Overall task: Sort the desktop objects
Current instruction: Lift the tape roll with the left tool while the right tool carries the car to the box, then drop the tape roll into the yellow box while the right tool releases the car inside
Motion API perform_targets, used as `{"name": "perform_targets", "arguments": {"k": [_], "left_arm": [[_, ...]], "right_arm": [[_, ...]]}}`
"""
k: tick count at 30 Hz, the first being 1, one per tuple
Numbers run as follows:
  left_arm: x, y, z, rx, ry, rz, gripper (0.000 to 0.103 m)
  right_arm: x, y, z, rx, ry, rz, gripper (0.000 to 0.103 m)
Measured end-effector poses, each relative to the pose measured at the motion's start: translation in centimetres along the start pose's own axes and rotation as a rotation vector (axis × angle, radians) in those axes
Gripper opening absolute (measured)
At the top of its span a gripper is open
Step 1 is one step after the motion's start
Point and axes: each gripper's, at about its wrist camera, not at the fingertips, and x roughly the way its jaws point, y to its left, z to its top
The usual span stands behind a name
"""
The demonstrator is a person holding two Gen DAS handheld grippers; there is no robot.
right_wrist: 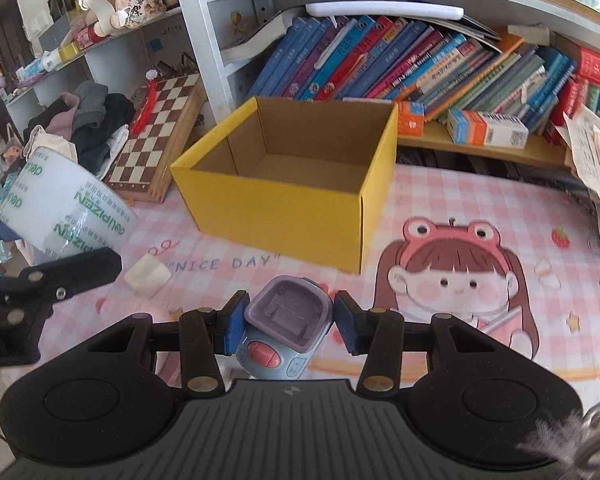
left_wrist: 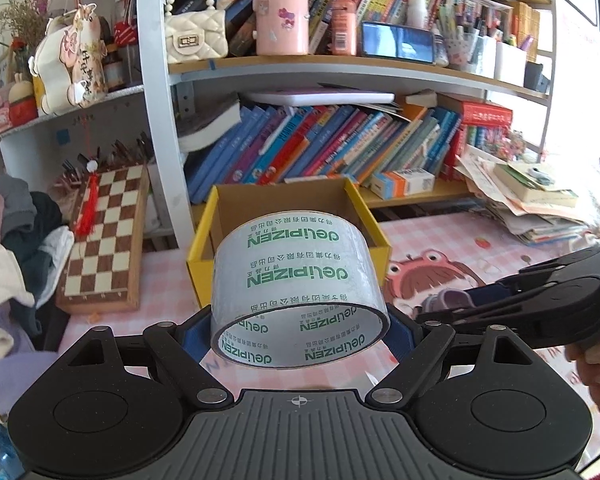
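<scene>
The left hand-held gripper (left_wrist: 300, 330) clamps a stiff, slippery clear tape roll with green print (left_wrist: 296, 280) by its outer wall, near the open yellow cardboard box (right_wrist: 300, 184). The right hand-held gripper (right_wrist: 288, 326) pinches a light, rigid purple-and-grey plastic toy (right_wrist: 286, 328) across its sides above the counter (right_wrist: 540, 300).

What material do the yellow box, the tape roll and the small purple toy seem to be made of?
Yellow box: cardboard, matte yellow outside, raw brown inside with visible fold seams.
Tape roll: clear glossy plastic film, likely on a printed card core; green lettering shows through it.
Purple toy: moulded plastic, smooth and slightly shiny, with pink buttons.
</scene>
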Motion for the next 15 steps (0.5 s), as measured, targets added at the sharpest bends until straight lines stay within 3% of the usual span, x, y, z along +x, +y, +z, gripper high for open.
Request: {"name": "perform_targets", "arguments": {"k": [15], "left_arm": [[4.5,0.9,4.6,0.046,-0.014,0.032,0.086]], "right_arm": [[3.2,-2.1,7.5,-0.077,-0.075,0.031,0.044]]}}
